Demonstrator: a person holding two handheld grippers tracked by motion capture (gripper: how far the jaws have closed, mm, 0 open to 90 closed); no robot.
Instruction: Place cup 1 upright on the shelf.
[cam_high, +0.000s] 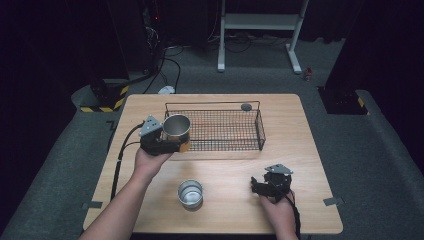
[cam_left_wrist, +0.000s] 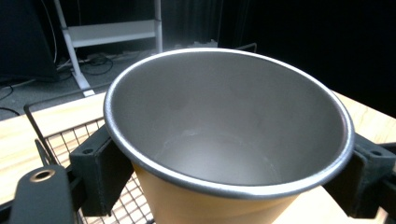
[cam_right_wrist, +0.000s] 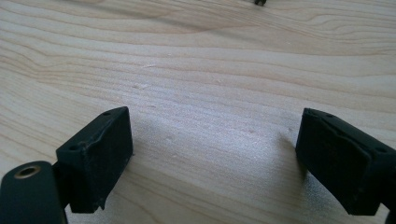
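Left gripper (cam_high: 167, 141) jaws clamped on orange cup (cam_high: 177, 131) beside wire basket (cam_high: 260, 131); right gripper (cam_high: 261, 186) jaws wide, empty, near steel cup (cam_high: 190, 193) on table (cam_high: 225, 210).

Your left gripper (cam_high: 172, 141) is raised, jaws clamped (full grip); your right gripper (cam_high: 260, 187) rests low, jaws wide apart.
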